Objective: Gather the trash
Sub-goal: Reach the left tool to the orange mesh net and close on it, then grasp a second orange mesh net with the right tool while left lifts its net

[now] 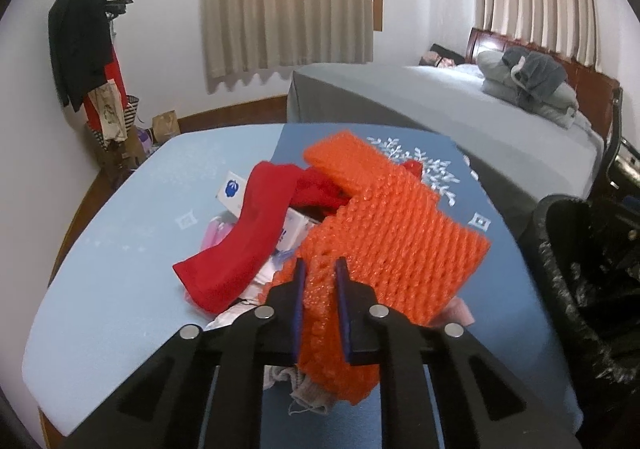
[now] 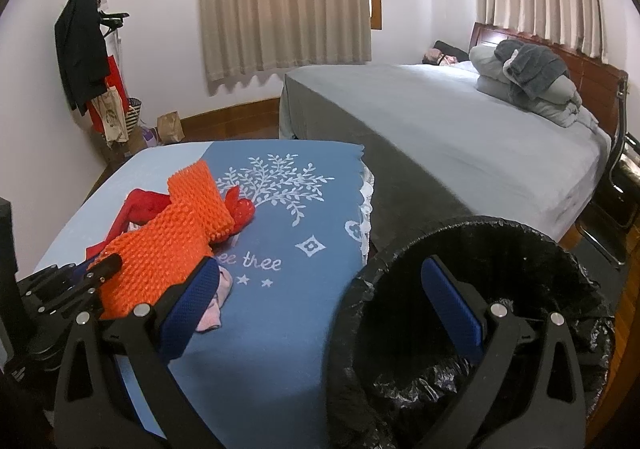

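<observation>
Orange foam netting (image 1: 384, 233), a knobbly, ridged mesh sheet with one end folded back, lies on the trash pile on the blue tablecloth (image 2: 280, 313). Its long axis runs from the near edge of the table away toward the bed (image 2: 460, 137). Left gripper (image 1: 320, 269): jaws narrow, pinched on the netting's near end. Right gripper (image 2: 316, 281): jaws wide, nothing between them, hanging by the rim of the black-lined bin (image 2: 560, 249), which stands just beside the table.

The orange foam netting (image 1: 384, 225) covers most of the trash pile, and the bin (image 2: 472, 289) beside it runs off frame.
</observation>
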The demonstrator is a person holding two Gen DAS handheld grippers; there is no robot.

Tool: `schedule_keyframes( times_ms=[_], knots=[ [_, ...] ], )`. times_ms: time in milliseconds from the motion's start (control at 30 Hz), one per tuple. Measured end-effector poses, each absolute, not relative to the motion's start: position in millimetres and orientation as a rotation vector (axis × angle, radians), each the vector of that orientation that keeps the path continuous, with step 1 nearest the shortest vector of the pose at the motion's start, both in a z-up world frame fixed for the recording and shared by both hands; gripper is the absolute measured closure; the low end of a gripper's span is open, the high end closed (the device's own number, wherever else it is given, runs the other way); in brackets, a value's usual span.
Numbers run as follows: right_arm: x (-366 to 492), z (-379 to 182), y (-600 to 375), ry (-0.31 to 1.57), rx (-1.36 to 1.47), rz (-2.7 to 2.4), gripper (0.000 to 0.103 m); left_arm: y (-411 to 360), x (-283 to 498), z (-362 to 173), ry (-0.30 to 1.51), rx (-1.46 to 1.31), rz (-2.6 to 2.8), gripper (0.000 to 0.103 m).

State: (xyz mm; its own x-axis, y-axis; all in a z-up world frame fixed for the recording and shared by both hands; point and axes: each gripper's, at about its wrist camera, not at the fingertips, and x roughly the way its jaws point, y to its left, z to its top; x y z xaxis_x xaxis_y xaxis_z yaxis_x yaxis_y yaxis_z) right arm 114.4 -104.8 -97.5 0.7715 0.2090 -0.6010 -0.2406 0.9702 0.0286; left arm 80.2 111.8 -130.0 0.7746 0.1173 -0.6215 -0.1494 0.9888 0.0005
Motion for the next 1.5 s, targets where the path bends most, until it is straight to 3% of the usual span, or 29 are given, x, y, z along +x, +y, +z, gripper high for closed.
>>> schedule_keyframes(
  times_ms=[400,700,1033,1100,1267,1333,1500],
  knots=[
    [143,-88,-79,0.621,-0.013,0.282,0.006,153,69,-81,0.518,-0.139,0.224,0.089],
    [171,-100,-29,0.643,-0.038,0.361,0.012,201,78,-79,0.49,-0.19,0.359,0.089],
    [198,-127,12,0.751,-0.062,0.419,0.036,210,93,-99,0.523,-0.156,0.405,0.089],
    [202,-132,16,0.778,-0.061,0.445,0.045,209,96,-102,0.533,-0.151,0.401,0.089],
    [205,-141,21,0.845,-0.033,0.527,0.084,205,97,-104,0.546,-0.145,0.396,0.089],
    [203,-139,21,0.842,-0.032,0.534,0.092,206,97,-104,0.549,-0.142,0.397,0.089],
    [192,-123,13,0.798,-0.028,0.551,0.093,203,94,-98,0.543,-0.142,0.391,0.089]
  ],
)
